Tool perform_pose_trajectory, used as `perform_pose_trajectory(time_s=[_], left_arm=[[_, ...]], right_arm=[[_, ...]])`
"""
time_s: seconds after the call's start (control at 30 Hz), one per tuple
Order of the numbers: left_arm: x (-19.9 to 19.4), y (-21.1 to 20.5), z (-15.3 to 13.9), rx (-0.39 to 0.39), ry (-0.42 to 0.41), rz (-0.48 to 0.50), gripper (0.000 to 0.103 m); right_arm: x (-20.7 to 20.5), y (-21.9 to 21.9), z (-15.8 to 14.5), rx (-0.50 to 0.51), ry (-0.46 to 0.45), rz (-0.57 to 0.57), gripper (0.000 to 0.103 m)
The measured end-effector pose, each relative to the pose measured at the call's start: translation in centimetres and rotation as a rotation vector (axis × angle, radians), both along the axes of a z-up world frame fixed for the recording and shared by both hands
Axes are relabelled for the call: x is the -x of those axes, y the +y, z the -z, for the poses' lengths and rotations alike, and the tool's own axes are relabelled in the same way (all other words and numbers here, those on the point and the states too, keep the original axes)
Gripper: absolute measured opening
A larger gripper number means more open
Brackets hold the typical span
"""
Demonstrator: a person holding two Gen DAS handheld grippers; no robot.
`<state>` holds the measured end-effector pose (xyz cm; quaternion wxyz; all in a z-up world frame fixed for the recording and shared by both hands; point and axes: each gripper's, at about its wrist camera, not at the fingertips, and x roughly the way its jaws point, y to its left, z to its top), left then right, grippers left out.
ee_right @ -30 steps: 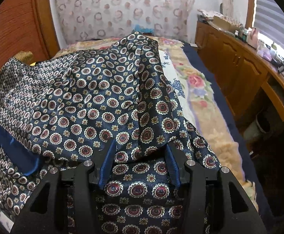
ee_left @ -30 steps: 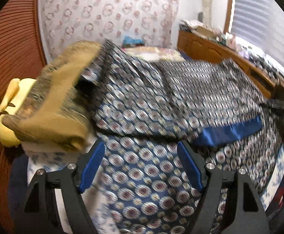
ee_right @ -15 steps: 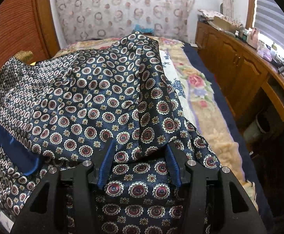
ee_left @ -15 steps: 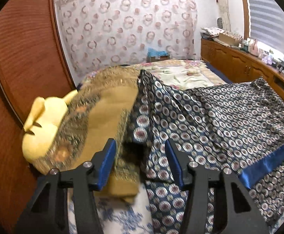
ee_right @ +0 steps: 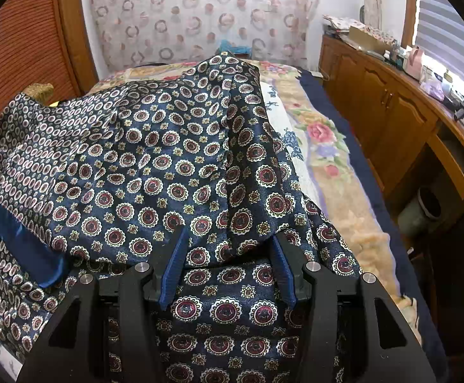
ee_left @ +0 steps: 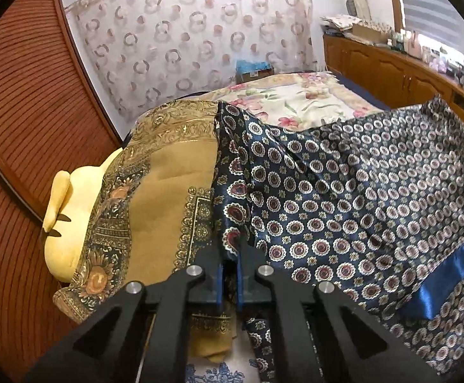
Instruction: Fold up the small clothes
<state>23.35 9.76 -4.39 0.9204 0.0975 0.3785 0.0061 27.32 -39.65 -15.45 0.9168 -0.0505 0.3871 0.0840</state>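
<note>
Presently, left tongs (ee_left: pixel 229 279) are clamped on the navy patterned garment (ee_left: pixel 343 198) spread on the bed (ee_right: pixel 337 172), beside a mustard scarf (ee_left: pixel 165 204) draped over a yellow plush (ee_left: pixel 69 220). Right tongs (ee_right: pixel 228 269) stand apart over the garment.

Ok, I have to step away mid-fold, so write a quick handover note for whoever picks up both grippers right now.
Left gripper: shut on an edge of the navy patterned garment, beside the mustard scarf draped over the yellow plush.
Right gripper: open, its fingers on either side of a raised fold of the same garment, not clamped.
Done: garment lies on the bed, one edge pinched.
Left: close the right gripper, then fold the garment, which is bunched.
</note>
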Motion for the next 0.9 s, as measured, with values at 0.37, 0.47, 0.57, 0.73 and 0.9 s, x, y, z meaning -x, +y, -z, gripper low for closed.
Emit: perform_pose_trajectory(time_s=[0.37,0.47,0.57,0.73,0.9], left_arm=[[0.4,0.4,-1.2,0.061,-0.011,0.022,0.001],[1.4,-0.1,-2.8,0.115,-0.047,0.044,0.000],[2.7,-1.1,-4.4,0.138,-0.082,0.077,0.000],[4.7,-2.2,-7.0,0.206,-0.128,0.132,0.000],[7.3,-2.4,-8.7,0.337,-0.151,0.178,0.000]], right_arm=[[-0.2,0.4,-0.3,0.003,-0.007,-0.015,0.026],[-0.4,1.1,-0.9,-0.001,-0.025,-0.055,0.006],[0.0,1.5,-2.0,-0.011,-0.061,-0.104,0.003],[1.6,1.4,-5.0,-0.033,-0.163,-0.122,0.002],[3.1,0.5,-8.3,-0.054,-0.250,-0.127,0.001]])
